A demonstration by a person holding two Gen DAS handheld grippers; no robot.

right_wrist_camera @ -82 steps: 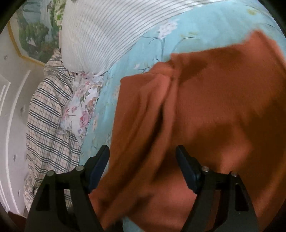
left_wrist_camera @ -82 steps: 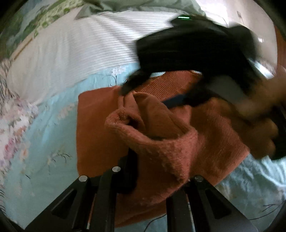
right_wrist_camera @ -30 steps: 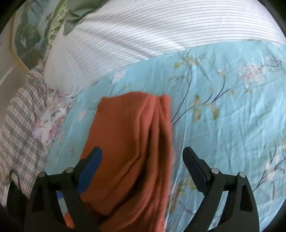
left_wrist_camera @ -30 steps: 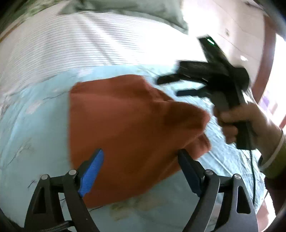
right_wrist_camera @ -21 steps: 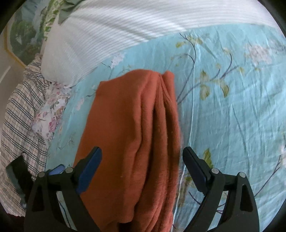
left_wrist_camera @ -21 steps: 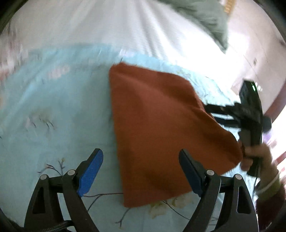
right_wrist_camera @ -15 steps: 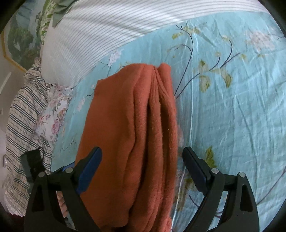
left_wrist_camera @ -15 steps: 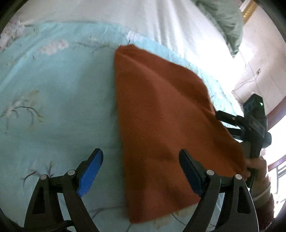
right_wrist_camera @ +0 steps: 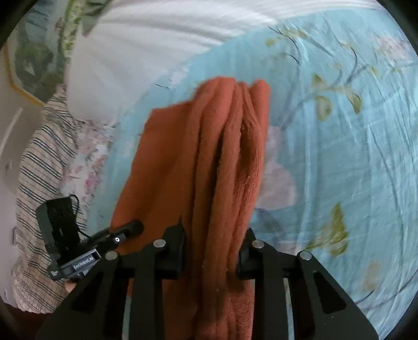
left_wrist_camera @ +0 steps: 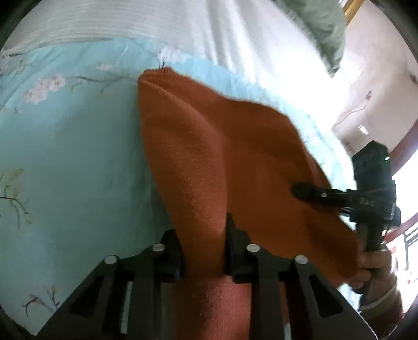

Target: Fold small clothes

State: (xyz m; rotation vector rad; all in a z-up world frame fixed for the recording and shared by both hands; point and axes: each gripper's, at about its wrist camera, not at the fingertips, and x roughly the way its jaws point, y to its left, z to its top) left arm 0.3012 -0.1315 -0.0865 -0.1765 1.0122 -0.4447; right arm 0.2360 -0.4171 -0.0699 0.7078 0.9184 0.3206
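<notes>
The left gripper had its fingers drawn in tight on the near edge of the orange knit garment, the cloth bunched between them and running back over the tool; the right gripper was likewise clamped on the stacked layers at the other end, several thick folds standing up between its fingers; the garment hung stretched between the two tools just above the blue flowered bedsheet, with the white striped pillow beyond.

It looked soft, thick and fuzzy, light enough to lift by an edge but limp, so it would likely sag and slide open unless all layers were pinched together; the folded edges near the corners seemed the best hold, since a bite on only the top layer would probably let the lower ones drop.

Half a second before, both pairs of fingers had stood wide apart over the garment lying flat on the bed; since then both had closed on it and it had begun to rise and crease.
</notes>
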